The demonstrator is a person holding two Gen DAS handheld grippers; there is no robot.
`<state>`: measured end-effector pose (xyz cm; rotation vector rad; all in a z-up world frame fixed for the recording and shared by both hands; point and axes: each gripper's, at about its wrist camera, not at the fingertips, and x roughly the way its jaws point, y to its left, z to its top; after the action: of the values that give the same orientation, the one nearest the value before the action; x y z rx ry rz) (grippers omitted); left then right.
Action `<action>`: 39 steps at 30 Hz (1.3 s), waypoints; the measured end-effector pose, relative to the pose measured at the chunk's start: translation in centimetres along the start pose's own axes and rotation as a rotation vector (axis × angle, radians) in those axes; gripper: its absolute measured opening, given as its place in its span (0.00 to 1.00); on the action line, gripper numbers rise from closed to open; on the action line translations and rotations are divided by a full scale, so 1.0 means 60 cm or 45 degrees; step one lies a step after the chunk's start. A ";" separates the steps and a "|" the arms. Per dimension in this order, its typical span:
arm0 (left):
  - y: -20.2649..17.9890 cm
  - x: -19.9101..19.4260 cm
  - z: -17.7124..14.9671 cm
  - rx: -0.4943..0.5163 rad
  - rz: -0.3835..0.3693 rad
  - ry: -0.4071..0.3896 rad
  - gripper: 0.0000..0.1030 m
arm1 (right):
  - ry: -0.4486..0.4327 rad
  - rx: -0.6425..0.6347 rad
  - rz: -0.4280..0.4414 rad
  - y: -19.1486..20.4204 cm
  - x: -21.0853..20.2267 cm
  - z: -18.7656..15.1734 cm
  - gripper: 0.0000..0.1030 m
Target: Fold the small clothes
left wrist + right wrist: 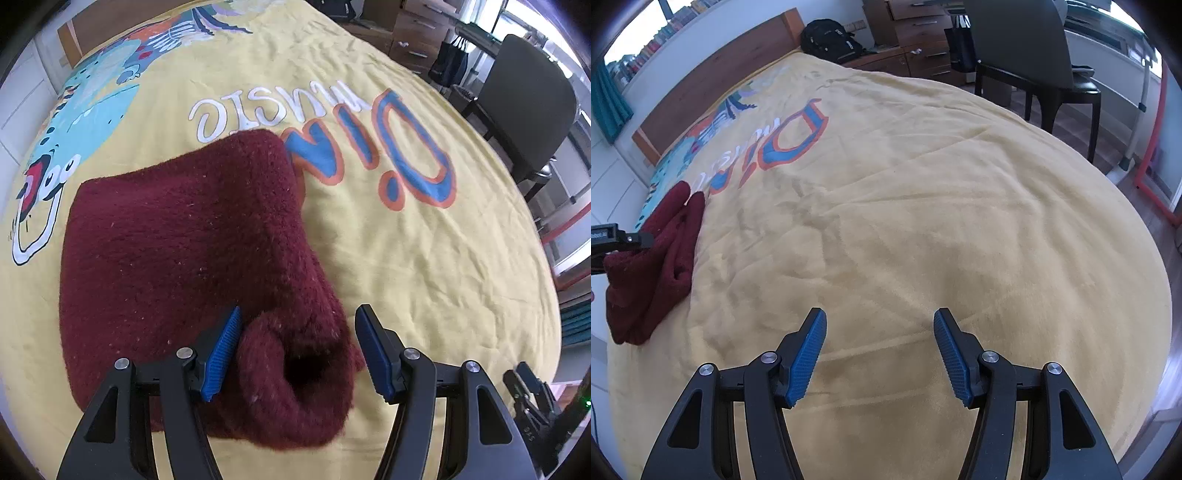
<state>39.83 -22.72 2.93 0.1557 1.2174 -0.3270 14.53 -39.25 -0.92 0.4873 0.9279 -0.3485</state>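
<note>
The left gripper (297,328) points steeply down at a dark red knitted garment (192,258) lying folded on a yellow printed blanket (424,258); its jaws stand apart, with a rolled end of the garment lying between the blue pads and brushing the left pad (221,354), not pinched. The right gripper (879,332) is released too, with nothing but bare blanket between its fingers. Only the left wrist view shows the garment's fuzzy weave and the blue and orange lettering just beyond it. Only the right wrist view shows a black backpack (831,38) by the wooden headboard (713,85), and places the garment far off at its left edge, well apart from the right gripper.
</note>
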 end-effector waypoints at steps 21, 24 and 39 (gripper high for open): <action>0.072 -0.112 -0.049 0.008 -0.139 -0.098 0.56 | -0.036 -0.097 -0.037 0.074 -0.058 0.009 0.60; 0.087 -0.129 -0.057 0.013 -0.170 -0.119 0.56 | -0.038 -0.120 -0.033 0.093 -0.062 0.010 0.60; 0.270 -0.169 -0.097 -0.146 -0.112 -0.161 0.56 | -0.015 -0.332 0.051 0.259 -0.044 0.024 0.60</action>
<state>36.84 -4.07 9.55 -0.0177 1.1163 -0.3372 21.62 -26.80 5.83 0.2635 0.9351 -0.1899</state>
